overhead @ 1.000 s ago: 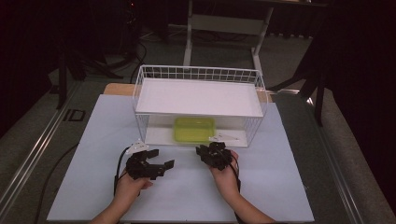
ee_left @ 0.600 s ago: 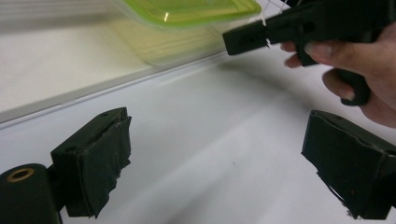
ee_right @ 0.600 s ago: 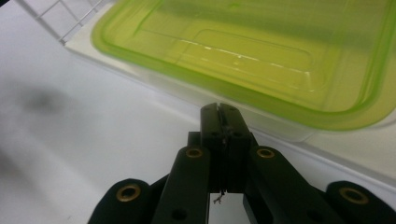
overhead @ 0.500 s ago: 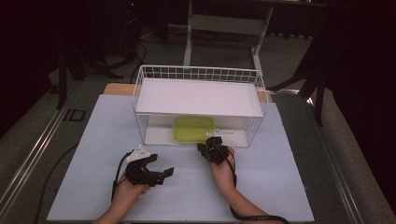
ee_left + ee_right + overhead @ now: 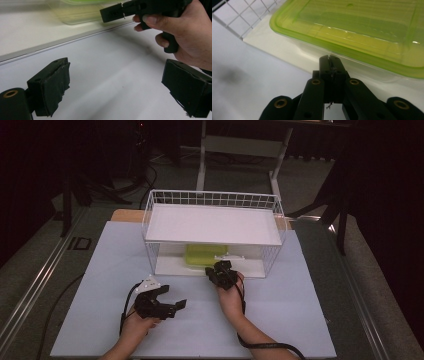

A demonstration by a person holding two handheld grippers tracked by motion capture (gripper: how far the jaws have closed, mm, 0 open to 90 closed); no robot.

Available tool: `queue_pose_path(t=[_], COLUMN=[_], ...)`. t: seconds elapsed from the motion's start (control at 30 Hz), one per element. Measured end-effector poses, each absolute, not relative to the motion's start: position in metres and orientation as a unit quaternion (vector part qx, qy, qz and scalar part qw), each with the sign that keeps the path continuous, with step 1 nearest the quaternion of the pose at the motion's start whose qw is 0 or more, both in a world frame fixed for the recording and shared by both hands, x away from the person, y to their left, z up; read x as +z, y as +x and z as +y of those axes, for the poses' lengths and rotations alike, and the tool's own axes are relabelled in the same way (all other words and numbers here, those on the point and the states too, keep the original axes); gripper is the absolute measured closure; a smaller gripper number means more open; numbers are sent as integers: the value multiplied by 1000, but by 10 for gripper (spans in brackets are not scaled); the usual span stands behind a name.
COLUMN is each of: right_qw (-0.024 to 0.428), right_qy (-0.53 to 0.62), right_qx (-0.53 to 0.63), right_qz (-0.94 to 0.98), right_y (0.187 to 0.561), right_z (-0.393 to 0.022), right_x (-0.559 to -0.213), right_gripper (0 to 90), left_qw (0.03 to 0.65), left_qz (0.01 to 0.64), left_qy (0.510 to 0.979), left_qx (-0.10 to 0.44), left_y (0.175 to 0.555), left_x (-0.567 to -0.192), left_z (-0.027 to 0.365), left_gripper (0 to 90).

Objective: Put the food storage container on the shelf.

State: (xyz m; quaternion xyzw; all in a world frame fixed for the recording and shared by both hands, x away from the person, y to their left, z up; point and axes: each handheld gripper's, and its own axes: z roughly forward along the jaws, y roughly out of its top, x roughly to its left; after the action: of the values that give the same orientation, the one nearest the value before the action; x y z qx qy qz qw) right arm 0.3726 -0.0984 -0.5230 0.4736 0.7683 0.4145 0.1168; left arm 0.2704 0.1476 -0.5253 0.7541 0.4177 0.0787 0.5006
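A clear container with a green lid [image 5: 205, 254] sits on the lower shelf of a white wire rack [image 5: 212, 199]. My right gripper [image 5: 220, 268] is shut with nothing in it. Its tips [image 5: 329, 60] are just in front of the container [image 5: 362, 37], below the lid's rim; I cannot tell whether they touch it. My left gripper [image 5: 173, 297] rests low over the white table sheet, nearer the person, at the left. Its jaws have just been opening and now stand wide [image 5: 116, 67] with nothing between them. From there the right gripper [image 5: 112, 12] shows at the container [image 5: 75, 12].
A flat white board [image 5: 212, 222] covers the rack's top, leaving a low opening at the front. The pale sheet [image 5: 300, 310] covers the table around both hands. Dark stands and table legs [image 5: 202, 160] are beyond the rack. A cable [image 5: 265, 347] trails from the right hand.
The right gripper has moved forward and slightly left, up to the container's front. The left hand has stayed about where it was, with its jaws a little wider.
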Motion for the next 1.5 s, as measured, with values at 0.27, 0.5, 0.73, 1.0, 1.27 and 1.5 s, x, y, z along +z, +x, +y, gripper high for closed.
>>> queue_pose_path(t=[0.27, 0.5, 0.73, 1.0, 1.27, 1.5], right_qw=[137, 133, 129, 135, 143, 159], right_qy=[486, 496, 506, 485, 451, 432], right_qx=[412, 412, 417, 413, 416, 430], right_qz=[758, 752, 744, 759, 776, 777], right_y=[386, 394, 400, 391, 364, 350], right_z=[-99, -99, -101, -97, -104, -117], right_x=[-524, -524, -523, -523, -509, -493], right_gripper=[897, 897, 897, 853, 785, 721], left_qw=[501, 500, 499, 501, 501, 499], left_qz=[421, 423, 425, 419, 410, 406], left_qy=[752, 750, 750, 752, 758, 761], left_qx=[77, 90, 82, 85, 84, 87], left_y=[270, 269, 270, 269, 268, 266], left_x=[-527, -526, -528, -526, -518, -510], left_z=[149, 151, 152, 149, 146, 147], left_gripper=[87, 83, 83, 82, 83, 82])
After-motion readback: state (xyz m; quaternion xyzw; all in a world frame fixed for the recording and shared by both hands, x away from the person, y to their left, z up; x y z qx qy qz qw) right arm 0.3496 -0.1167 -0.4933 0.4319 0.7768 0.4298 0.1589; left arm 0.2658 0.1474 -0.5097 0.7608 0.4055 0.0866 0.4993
